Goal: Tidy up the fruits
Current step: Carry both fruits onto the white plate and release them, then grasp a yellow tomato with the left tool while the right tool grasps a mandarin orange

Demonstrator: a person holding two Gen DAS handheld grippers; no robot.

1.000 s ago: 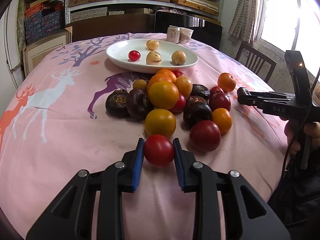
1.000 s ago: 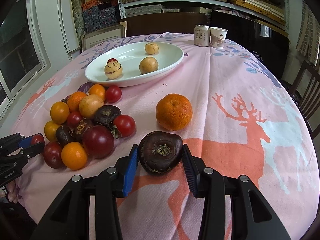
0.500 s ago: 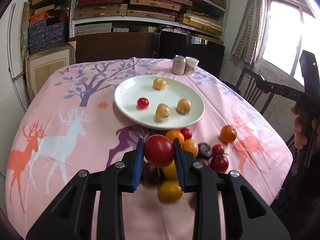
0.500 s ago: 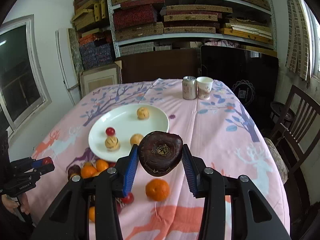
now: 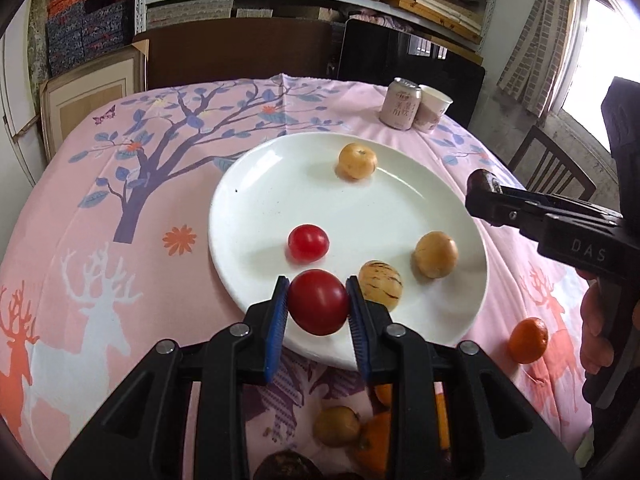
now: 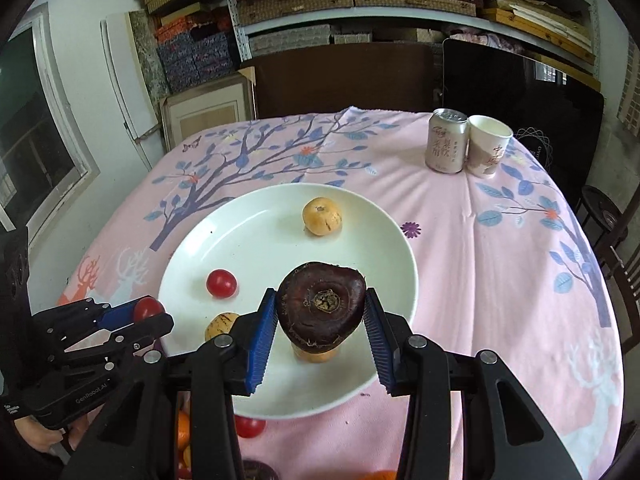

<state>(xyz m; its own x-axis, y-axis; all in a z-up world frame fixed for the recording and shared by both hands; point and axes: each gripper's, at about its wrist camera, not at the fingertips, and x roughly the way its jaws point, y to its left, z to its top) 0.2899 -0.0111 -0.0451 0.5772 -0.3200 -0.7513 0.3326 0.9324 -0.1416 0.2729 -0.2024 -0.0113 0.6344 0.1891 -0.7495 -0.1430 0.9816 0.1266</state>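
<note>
My left gripper point(image 5: 319, 304) is shut on a red tomato point(image 5: 319, 301) and holds it above the near rim of the white plate point(image 5: 256, 184). My right gripper point(image 6: 321, 320) is shut on a dark purple fruit point(image 6: 321, 304) above the plate point(image 6: 372, 384). On the plate lie a small red tomato point(image 5: 308, 243), a striped yellow fruit point(image 5: 380, 285) and two tan fruits point(image 5: 435, 254) point(image 5: 357, 161). The right gripper shows at the right of the left wrist view point(image 5: 486, 192), the left gripper at the left of the right wrist view point(image 6: 148, 312).
A drink can point(image 6: 447, 140) and a paper cup point(image 6: 489, 145) stand at the table's far right. An orange point(image 5: 528, 340) lies right of the plate. More fruits point(image 5: 360, 428) lie near the front, partly hidden by the fingers. A chair point(image 5: 552, 168) stands beyond the right edge.
Both grippers have moved forward over the plate, each carrying its fruit. The plate looms larger and the fruit pile has dropped below the fingers.
</note>
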